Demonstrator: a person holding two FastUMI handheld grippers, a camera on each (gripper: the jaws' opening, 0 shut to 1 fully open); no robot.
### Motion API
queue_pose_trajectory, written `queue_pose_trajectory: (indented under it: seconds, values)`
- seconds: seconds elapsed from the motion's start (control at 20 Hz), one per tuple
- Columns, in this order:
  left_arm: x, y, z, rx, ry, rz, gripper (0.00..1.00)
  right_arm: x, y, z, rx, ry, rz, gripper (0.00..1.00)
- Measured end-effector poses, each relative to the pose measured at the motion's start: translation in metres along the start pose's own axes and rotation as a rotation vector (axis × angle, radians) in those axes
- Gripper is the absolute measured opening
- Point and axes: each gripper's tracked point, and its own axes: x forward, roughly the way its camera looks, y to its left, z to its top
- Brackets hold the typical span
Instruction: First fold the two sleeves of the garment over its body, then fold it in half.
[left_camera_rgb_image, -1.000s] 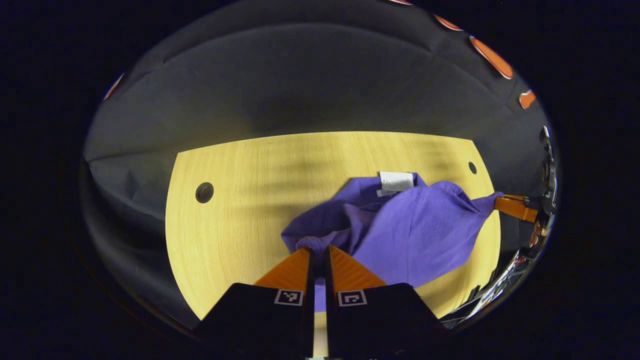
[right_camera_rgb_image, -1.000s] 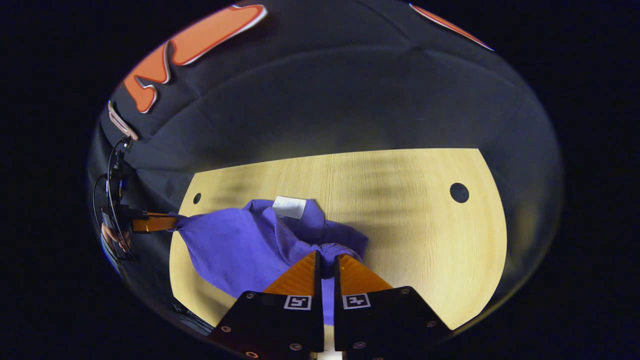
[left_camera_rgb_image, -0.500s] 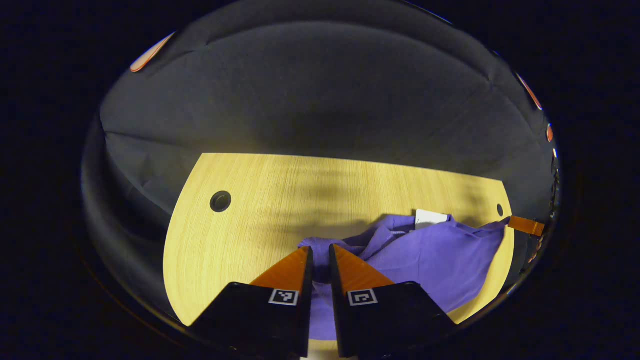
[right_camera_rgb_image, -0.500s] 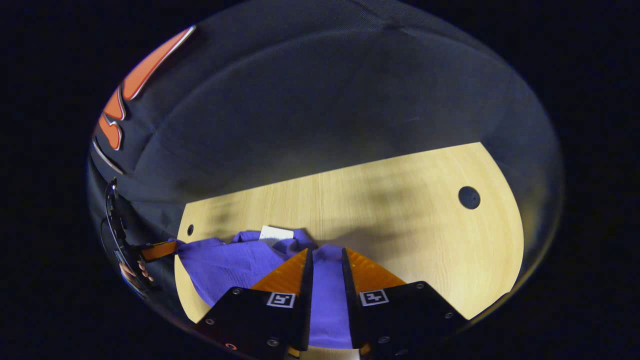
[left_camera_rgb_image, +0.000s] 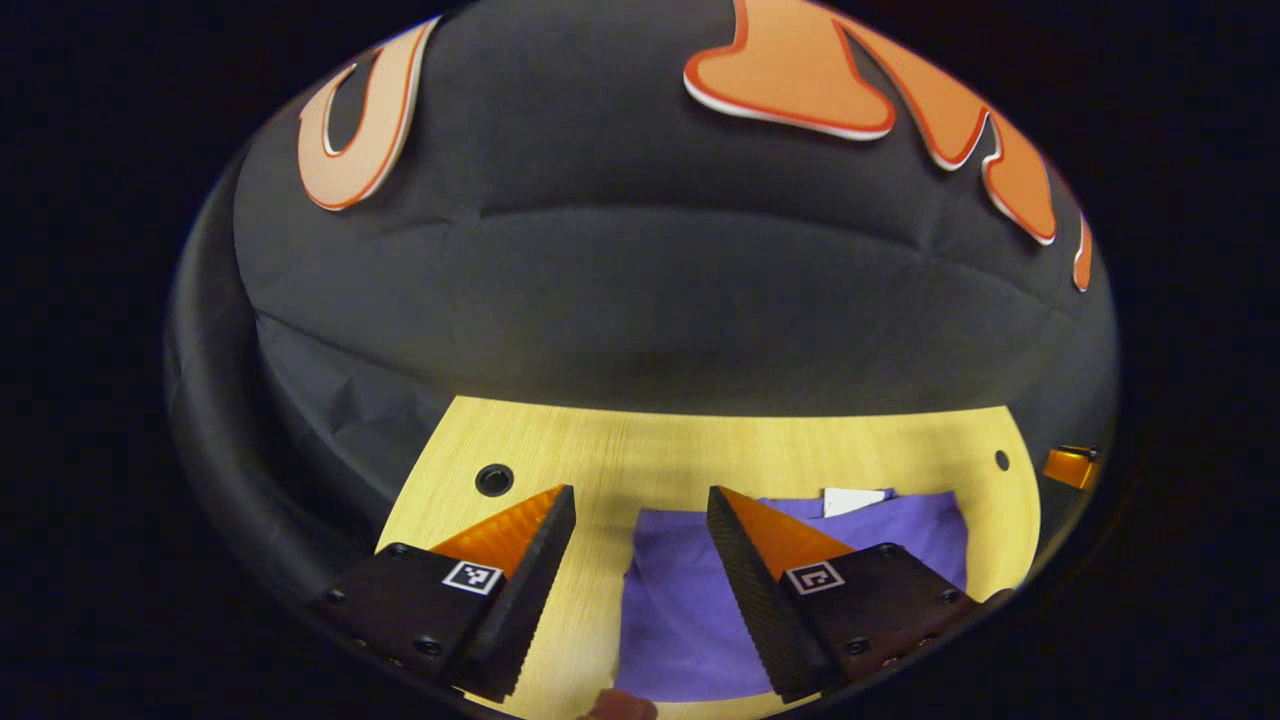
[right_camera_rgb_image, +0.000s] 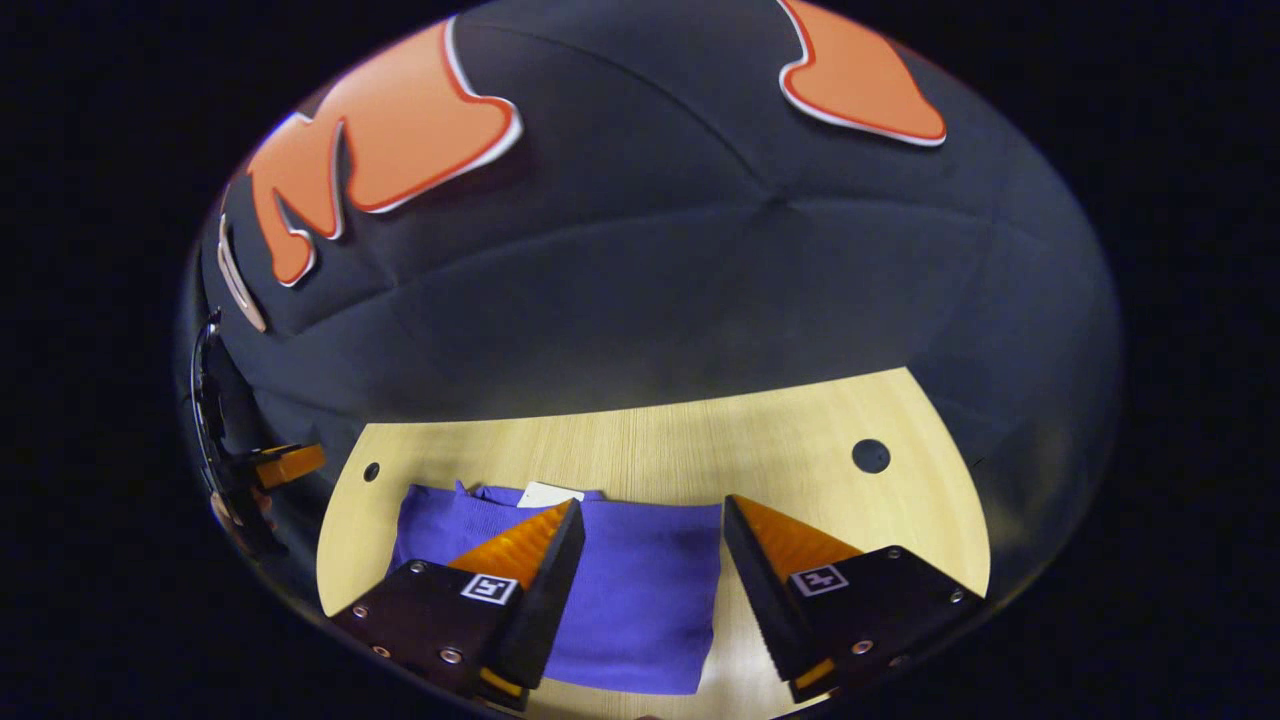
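On the pale wooden table (left_camera_rgb_image: 700, 450) the purple garment (left_camera_rgb_image: 680, 610) lies flat as a compact, roughly rectangular folded bundle, with a white tag (left_camera_rgb_image: 853, 500) at its far edge. Seen in the left gripper view, the cloth sits toward five o'clock, its left edge running between the two fingers of the left gripper (left_camera_rgb_image: 640, 510). That gripper's jaws stand wide apart with nothing between them, and no cloth touches either finger. A round hole (left_camera_rgb_image: 494, 479) in the tabletop sits at about eight o'clock, beyond the left finger, and a smaller hole (left_camera_rgb_image: 1001, 460) lies toward three o'clock near the far right corner. Past that corner, off the table's edge, a bit of the other gripper shows.

From the right gripper view, the garment (right_camera_rgb_image: 640, 590) lies around six to seven o'clock, its right edge falling in the gap between the fingers of the right gripper (right_camera_rgb_image: 650, 520). These jaws are also spread wide and hold nothing. The white tag (right_camera_rgb_image: 548, 493) rests at the garment's far edge, just beyond the left fingertip. The table (right_camera_rgb_image: 700, 440) carries a large hole (right_camera_rgb_image: 870, 455) toward four o'clock and a small hole (right_camera_rgb_image: 371, 471) toward eight o'clock. At nine o'clock, off the table's left edge, the left gripper (right_camera_rgb_image: 285, 465) appears with a hand (right_camera_rgb_image: 240, 505) below it, well apart from the cloth.
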Motion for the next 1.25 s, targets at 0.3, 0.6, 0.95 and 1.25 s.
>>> queue_pose_trajectory:
  seconds: [0.3,0.6,0.95,1.25]
  values:
    - [-0.084,-0.021,0.025,0.053,-0.193,-0.075,0.92,-0.06,0.032,0.008,-0.125,-0.146,-0.04,0.95]
    - [-0.158,-0.036,0.024,0.037,-0.303,-0.169,0.92,-0.115,0.07,0.019,-0.144,-0.256,-0.019,0.95]
    - [-0.223,-0.048,0.024,0.01,-0.398,-0.248,0.92,-0.168,0.098,0.013,-0.2,-0.361,-0.049,0.95]
    - [-0.262,-0.054,0.006,0.103,-0.477,-0.255,0.92,-0.211,0.118,0.003,-0.196,-0.45,-0.073,0.95]
